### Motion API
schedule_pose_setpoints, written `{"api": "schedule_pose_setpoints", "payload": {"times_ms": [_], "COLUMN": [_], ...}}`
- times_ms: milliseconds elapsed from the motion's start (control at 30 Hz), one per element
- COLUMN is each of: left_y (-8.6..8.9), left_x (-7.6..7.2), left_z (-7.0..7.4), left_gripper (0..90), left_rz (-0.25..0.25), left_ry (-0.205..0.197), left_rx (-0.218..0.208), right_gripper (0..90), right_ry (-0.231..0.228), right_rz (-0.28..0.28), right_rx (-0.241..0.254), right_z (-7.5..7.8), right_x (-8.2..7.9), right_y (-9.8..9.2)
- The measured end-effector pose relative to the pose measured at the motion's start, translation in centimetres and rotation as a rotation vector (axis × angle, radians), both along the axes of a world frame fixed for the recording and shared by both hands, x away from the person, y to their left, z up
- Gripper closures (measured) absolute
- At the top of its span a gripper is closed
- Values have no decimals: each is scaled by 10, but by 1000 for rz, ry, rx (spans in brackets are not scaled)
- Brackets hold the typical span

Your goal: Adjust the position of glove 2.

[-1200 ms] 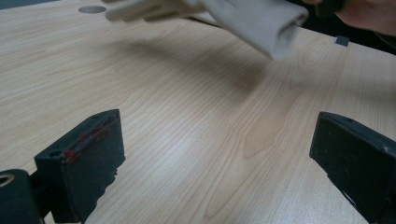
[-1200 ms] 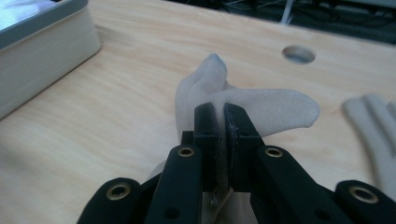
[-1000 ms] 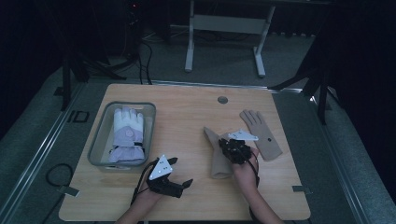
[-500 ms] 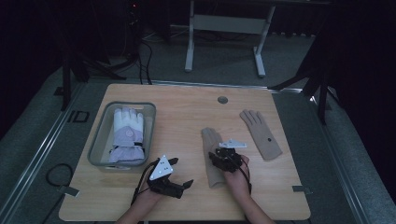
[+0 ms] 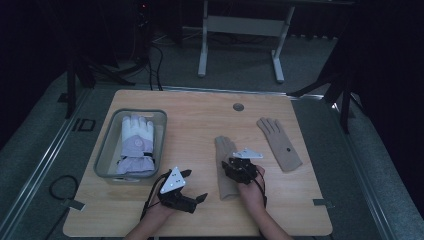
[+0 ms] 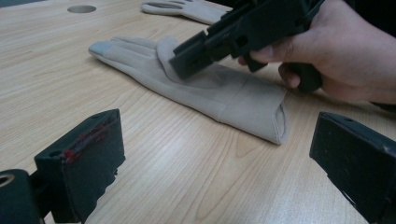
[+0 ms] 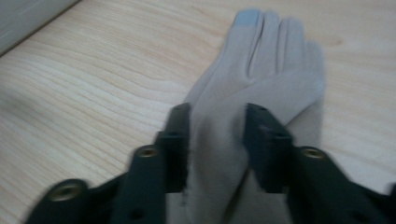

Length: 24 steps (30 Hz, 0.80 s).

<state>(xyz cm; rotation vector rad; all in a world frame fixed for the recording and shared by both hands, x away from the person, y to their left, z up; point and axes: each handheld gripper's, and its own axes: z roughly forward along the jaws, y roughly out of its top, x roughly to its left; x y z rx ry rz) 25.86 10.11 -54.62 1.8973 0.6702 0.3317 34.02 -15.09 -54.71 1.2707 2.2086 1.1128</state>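
**Right gripper takes hold of the near beige glove**

Near the front edge of the table point(image 5: 300, 220), the left gripper point(image 5: 192, 192) rests with jaws spread wide and empty. Just right of it, the right gripper point(image 5: 235, 165) is down on the beige knit glove point(image 5: 226, 170), which lies flat in the middle front part of the table; its jaws have just been closing and now stand either side of a raised fold of the fabric, pinching it lightly. The second beige glove point(image 5: 280, 145) lies toward the right edge, untouched. The white ski glove point(image 5: 136, 145) is already inside the grey bin point(image 5: 107, 150) at the left. I judge that both beige gloves remain to be handled. Compared with a second ago, the right hand is nearer and lower on the glove.
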Motion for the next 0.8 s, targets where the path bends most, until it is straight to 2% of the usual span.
{"api": "schedule_pose_setpoints", "payload": {"times_ms": [33, 67, 133, 167, 200, 300, 367, 400, 500, 533, 567, 633, 733, 800], "left_y": [0, 0, 0, 0, -1, -1, -1, -1, -2, -2, -2, -3, -3, -2], "left_x": [0, 0, 1, 1, 1, 1, 1, 1, 1, 1, 1, 1, 0, 0], "left_z": [0, 0, 0, 0, 0, -1, -1, -1, -1, -1, -1, -1, -1, -1], "left_gripper": [31, 31, 31, 31, 31, 31, 31, 31, 31, 31, 31, 31, 31, 31], "left_rz": [1, -1, 0, 1, 0, 0, 1, 2, 0, 0, -2, -5, -7, -4], "left_ry": [0, 1, 2, 2, 2, 2, 3, 4, 5, 5, 5, 4, -1, -1], "left_rx": [0, -2, -2, -2, -3, -1, -1, -1, 1, 1, 2, 5, 5, -2], "right_gripper": [700, 849, 874, 882, 887, 887, 886, 886, 886, 886, 886, 885, 885, 884], "right_ry": [-17, -15, -14, -7, -18, -16, -15, -7, -5, 4, 23, 30, 34, 24], "right_rz": [13, 38, 45, 68, 105, 142, 143, 129, 112, 88, 32, -14, -39, -72], "right_rx": [-21, -40, -54, -65, -98, -115, -109, -81, -57, -45, -31, -37, -25, -32], "right_z": [2, 5, 5, 5, 3, -2, -3, -5, -7, -7, -7, -6, -6, -7], "right_x": [0, 0, 0, 1, 1, 1, 1, 2, 2, 1, 2, 3, 3, 8], "right_y": [-2, -7, -8, -9, -10, -10, -10, -9, -7, -6, -1, 6, 9, 17]}}
